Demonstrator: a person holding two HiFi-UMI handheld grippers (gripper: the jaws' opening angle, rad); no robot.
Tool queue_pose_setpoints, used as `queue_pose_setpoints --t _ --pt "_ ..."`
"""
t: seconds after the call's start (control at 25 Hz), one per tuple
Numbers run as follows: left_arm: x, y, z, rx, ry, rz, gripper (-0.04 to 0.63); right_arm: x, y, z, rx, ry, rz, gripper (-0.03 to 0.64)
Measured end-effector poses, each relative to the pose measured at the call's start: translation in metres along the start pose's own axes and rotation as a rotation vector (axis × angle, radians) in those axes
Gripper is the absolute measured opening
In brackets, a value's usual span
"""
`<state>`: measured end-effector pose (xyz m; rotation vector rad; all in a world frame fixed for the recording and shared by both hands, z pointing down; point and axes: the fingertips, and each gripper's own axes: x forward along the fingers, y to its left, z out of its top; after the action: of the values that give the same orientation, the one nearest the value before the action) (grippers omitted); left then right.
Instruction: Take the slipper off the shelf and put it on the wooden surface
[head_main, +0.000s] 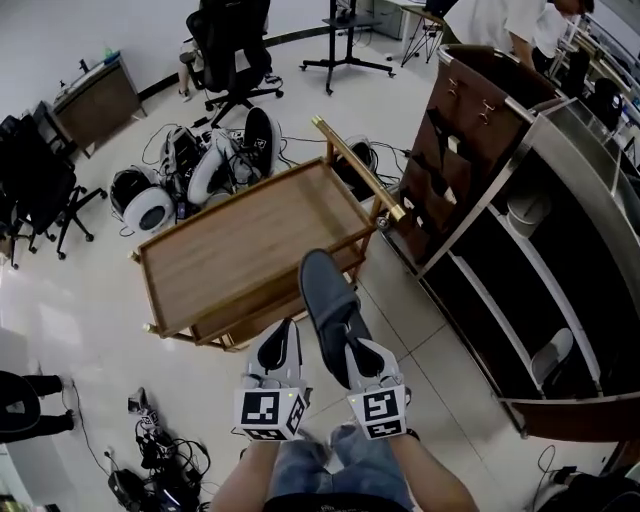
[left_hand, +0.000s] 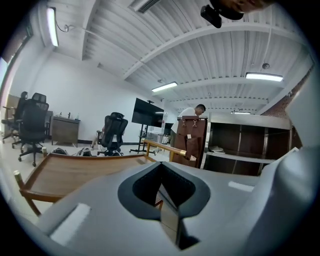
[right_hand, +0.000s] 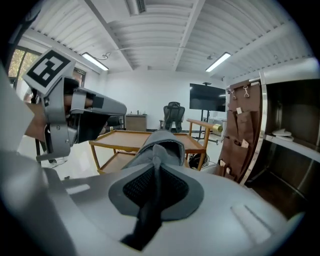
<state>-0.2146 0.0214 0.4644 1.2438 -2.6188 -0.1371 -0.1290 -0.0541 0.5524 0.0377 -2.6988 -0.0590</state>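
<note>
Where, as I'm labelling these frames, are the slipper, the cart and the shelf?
Slipper (head_main: 325, 292): head view, middle of its grey body.
Cart (head_main: 240, 240): head view, bare wooden top.
Shelf (head_main: 483, 195): head view, steel front rail.

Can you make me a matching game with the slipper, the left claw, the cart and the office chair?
Things:
1. slipper
2. left claw
3. cart
4. office chair

What fits:
A. black
B. light brown wood
C. pinched in the right claw
D. shut, nothing in it

Pairs: 1-C, 2-D, 3-B, 4-A
</note>
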Motion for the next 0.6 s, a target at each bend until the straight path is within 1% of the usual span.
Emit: queue_pose_setpoints --t 0.16,0.4,0.52,0.6 --pt "-0.003 0.028 -0.015 -0.008 -0.018 0.013 0.000 0.026 0.023 -0.039 -0.020 0.024 0.006 0.025" --pt "-0.005 0.052 -0.048 -0.016 -0.018 0.001 0.000 0.074 0.042 -0.095 -0.045 0.058 0.018 0.023" --pt "-0.002 0.060 -0.071 -0.015 -0.005 -0.009 0.000 0.092 0.044 -0.114 -0.056 0.050 0.012 0.020" --pt "0.001 0.065 -0.085 -0.013 0.003 -0.013 0.000 0.100 0.044 -0.119 -0.057 0.023 -0.002 0.020"
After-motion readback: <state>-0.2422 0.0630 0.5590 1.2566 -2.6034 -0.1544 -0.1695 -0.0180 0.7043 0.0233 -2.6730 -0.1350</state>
